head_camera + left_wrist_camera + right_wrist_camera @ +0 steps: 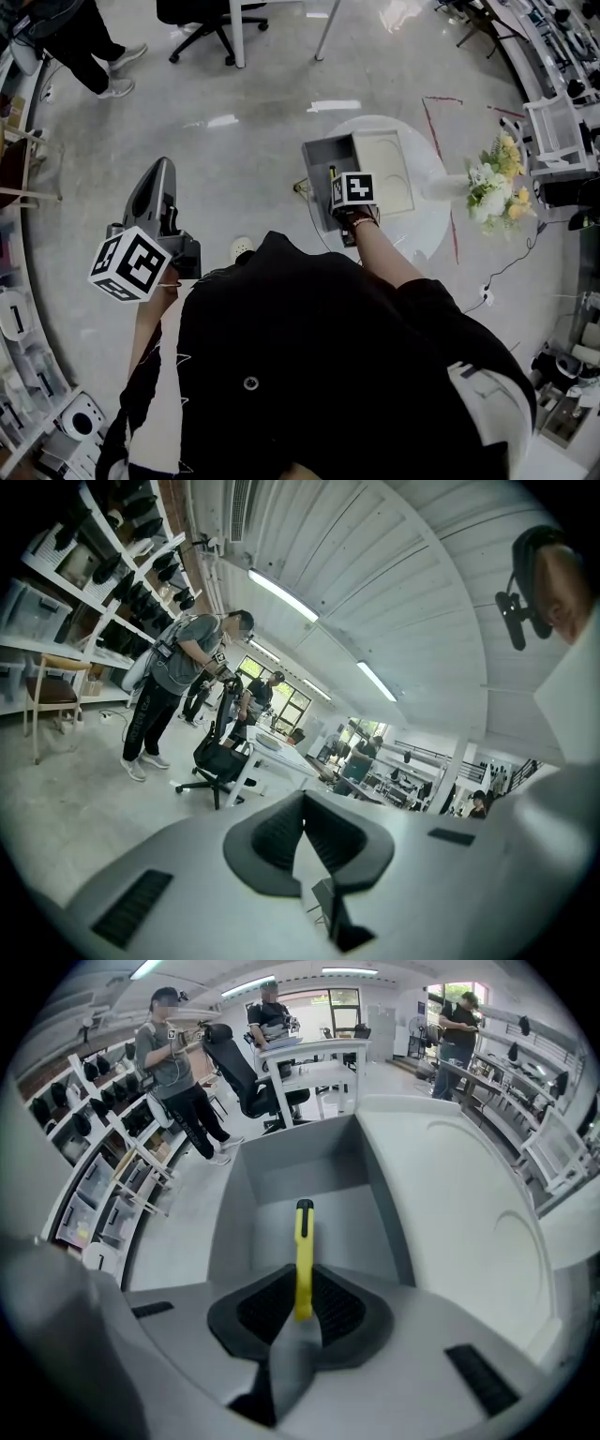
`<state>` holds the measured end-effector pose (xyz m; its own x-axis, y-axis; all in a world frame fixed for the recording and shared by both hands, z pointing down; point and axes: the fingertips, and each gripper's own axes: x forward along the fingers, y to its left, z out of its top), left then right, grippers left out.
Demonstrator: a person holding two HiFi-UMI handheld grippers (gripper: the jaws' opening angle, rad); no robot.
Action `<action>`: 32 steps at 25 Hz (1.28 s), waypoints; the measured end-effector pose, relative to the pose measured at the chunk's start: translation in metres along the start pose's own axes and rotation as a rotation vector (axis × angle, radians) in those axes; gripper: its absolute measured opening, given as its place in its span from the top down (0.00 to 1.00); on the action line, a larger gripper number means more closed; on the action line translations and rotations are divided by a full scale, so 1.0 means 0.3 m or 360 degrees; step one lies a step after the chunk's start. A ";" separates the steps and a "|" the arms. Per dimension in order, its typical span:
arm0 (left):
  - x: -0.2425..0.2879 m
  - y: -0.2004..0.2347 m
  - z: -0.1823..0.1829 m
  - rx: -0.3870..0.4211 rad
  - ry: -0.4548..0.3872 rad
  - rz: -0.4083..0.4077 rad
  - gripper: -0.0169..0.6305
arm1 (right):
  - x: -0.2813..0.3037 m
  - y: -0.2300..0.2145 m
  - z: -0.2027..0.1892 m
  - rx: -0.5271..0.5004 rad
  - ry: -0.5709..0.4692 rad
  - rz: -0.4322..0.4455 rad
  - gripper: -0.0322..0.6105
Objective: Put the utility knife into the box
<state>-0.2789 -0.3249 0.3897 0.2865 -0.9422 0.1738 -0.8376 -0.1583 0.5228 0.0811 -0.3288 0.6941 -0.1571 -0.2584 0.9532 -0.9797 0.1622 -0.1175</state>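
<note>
**Yellow Knife Held Over Open Box**

The right gripper (302,1314) was clenched on the utility knife (304,1255), its dark ribbed pads pressing the yellow body from both sides. The knife ran straight out along the jaws, and its black-capped end pointed into the open grey box (281,1171). Whether that end touched the box floor could not be told. In the head view the same gripper (334,184) reached over the box (323,155), which stood on a round white table (427,230) with a cream flat panel (386,173) lying against its right side. A bunch of white and yellow flowers (494,183) stood near the table's right edge.

The left gripper (159,178) hung well apart from the table, over bare floor at the person's left. Its own view showed the jaws of the left gripper (302,819) pressed together with nothing between them, aimed towards a standing person (173,682) and an office chair (217,761).

The cubes on both grippers carried black-and-white square patterns; any print on the knife was too small to read.
</note>
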 end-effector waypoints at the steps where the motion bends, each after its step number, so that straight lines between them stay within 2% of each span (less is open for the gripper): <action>1: 0.002 0.001 -0.004 -0.0002 0.0002 0.0002 0.95 | 0.002 -0.003 0.000 0.0002 0.0004 -0.0003 0.85; 32: 0.001 -0.001 -0.015 -0.0018 -0.0006 0.0031 0.95 | 0.020 -0.003 0.005 0.0041 0.0006 0.0030 0.85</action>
<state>-0.2765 -0.3240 0.3933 0.2683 -0.9461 0.1813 -0.8379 -0.1363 0.5285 0.0807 -0.3318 0.6994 -0.1751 -0.2518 0.9518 -0.9795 0.1426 -0.1424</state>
